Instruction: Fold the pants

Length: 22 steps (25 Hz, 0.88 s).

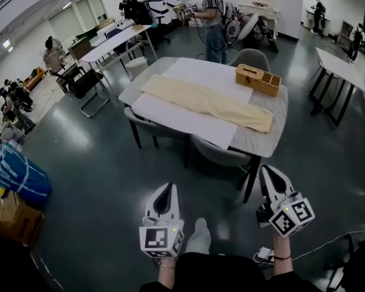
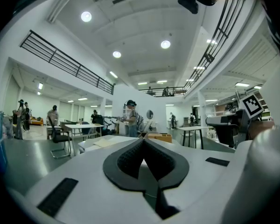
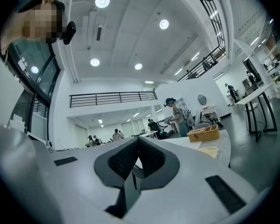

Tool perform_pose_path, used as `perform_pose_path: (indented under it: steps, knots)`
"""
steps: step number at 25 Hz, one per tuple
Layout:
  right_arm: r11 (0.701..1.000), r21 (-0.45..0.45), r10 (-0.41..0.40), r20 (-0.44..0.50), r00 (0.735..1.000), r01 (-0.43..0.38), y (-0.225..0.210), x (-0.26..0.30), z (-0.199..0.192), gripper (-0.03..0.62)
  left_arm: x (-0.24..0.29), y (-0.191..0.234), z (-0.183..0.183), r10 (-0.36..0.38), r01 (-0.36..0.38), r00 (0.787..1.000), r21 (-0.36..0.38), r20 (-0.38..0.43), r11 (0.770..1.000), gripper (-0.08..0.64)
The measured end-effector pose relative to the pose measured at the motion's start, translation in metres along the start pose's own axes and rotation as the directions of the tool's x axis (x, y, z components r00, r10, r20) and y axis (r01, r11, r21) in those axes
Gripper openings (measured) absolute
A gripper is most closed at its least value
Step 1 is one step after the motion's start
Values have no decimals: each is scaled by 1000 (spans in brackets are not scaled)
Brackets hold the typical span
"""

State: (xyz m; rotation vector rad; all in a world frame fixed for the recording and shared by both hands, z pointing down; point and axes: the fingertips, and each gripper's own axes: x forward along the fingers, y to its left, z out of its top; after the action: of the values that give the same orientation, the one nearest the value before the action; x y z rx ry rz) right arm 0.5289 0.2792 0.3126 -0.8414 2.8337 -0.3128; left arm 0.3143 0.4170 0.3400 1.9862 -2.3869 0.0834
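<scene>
While both tongs hang over the floor short of the table (image 1: 274, 140), I see the pants (image 1: 207, 102) flat on it ahead, long axis running far-left to near-right. Left tongs (image 1: 165, 190) and right tongs (image 1: 269, 174) are pressed together, empty. The right is nearer the near end, possibly the cuffs. A chair (image 1: 222, 154) crowds the near edge.

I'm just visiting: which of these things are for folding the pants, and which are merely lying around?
For the job: long cream cloth pants laid flat on the grey table; left gripper and right gripper, both shut, empty.
Lying about: wooden compartment box; blue bundle and cardboard box on the floor.
</scene>
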Motion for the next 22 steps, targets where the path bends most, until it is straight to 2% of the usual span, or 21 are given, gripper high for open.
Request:
perform_pose_path:
  steps: [13,22]
  knots:
    - [995,7,-104,2,995,104,-25,112,-6,14,122,68,10,-104,104,994,-5,9,995,14]
    - [988,9,-155,-2,988,155,-44,157,-20,14,173,80,-1,-180,180,984,0,-18,984,14]
